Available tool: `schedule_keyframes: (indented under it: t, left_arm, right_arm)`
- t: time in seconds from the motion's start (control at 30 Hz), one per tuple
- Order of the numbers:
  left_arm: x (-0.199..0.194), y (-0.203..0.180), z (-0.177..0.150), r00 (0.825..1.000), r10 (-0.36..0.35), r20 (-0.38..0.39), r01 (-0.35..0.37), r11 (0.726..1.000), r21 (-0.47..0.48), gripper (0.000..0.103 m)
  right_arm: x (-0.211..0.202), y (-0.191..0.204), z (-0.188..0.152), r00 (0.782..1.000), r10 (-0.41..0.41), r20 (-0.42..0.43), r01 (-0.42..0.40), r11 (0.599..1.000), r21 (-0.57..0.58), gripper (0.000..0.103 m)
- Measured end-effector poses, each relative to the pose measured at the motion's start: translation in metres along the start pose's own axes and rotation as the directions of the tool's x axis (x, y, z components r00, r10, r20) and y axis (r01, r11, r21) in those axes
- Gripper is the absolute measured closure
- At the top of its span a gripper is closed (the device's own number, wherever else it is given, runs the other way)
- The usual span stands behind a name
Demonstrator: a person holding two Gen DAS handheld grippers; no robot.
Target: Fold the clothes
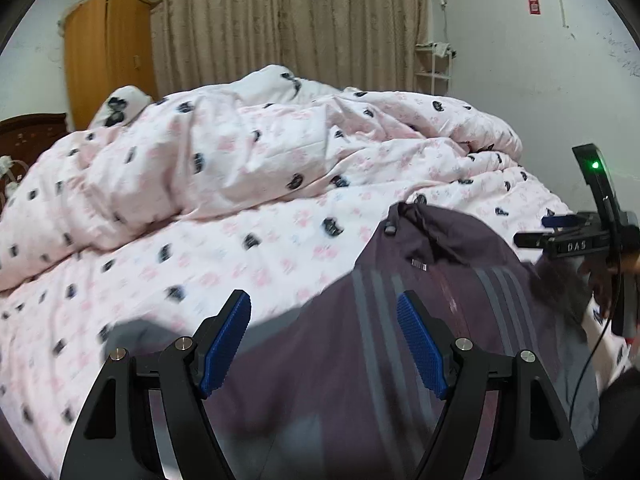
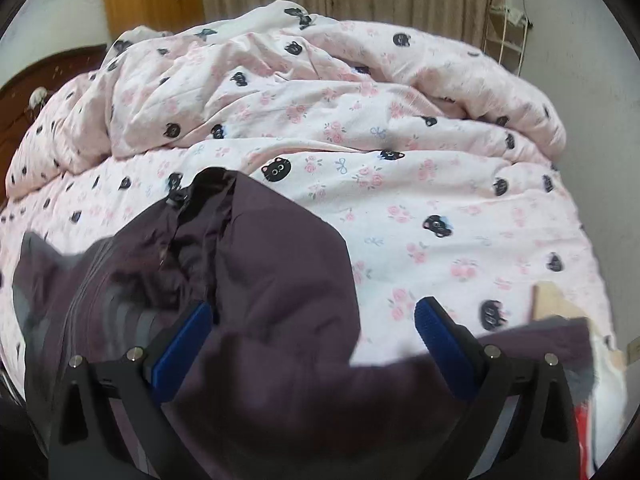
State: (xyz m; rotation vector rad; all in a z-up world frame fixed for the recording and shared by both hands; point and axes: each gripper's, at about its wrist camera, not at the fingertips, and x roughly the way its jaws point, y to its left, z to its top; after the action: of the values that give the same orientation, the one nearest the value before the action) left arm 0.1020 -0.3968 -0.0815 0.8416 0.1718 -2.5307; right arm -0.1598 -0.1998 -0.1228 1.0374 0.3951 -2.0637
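Observation:
A dark purple jacket (image 1: 420, 300) with grey stripes lies spread on the near part of the bed; it also shows in the right wrist view (image 2: 260, 272), its zipper collar pointing away. My left gripper (image 1: 324, 312) is open and empty, hovering over the jacket's striped part. My right gripper (image 2: 312, 320) is open and empty above the jacket's right side. The right gripper's body (image 1: 576, 236) shows at the right edge of the left wrist view.
A pink quilt (image 1: 240, 160) with black cat faces is bunched at the far side of the bed (image 2: 440, 220). A wooden wardrobe (image 1: 108, 52), curtains (image 1: 280, 16) and a white rack (image 1: 434, 68) stand behind. A dark headboard (image 2: 24, 96) is at left.

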Motion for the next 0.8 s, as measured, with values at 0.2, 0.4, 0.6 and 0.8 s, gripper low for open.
schedule_keyframes:
  t: [0.2, 0.4, 0.6, 0.8]
  left_arm:
    - [0.042, -0.005, 0.011, 0.999, -0.027, 0.039, 0.028, 0.999, -0.017, 0.032]
    - [0.074, -0.004, 0.013, 1.0, -0.005, 0.012, 0.005, 1.0, -0.007, 0.032]
    - [0.084, 0.014, 0.011, 1.0, -0.03, -0.002, 0.029, 0.993, -0.113, 0.032]
    - [0.084, 0.02, 0.011, 1.0, -0.026, -0.004, 0.025, 0.99, -0.137, 0.032]
  right_arm:
    - [0.049, -0.018, 0.012, 0.994, 0.081, -0.068, -0.075, 0.994, 0.08, 0.0]
    - [0.094, -0.031, 0.013, 0.958, 0.224, -0.179, -0.198, 0.968, 0.156, 0.005]
    - [0.089, -0.017, 0.024, 0.928, 0.32, -0.192, -0.307, 0.947, 0.094, 0.081]
    - [0.061, 0.011, 0.047, 0.942, 0.29, -0.166, -0.304, 0.951, -0.061, 0.093]
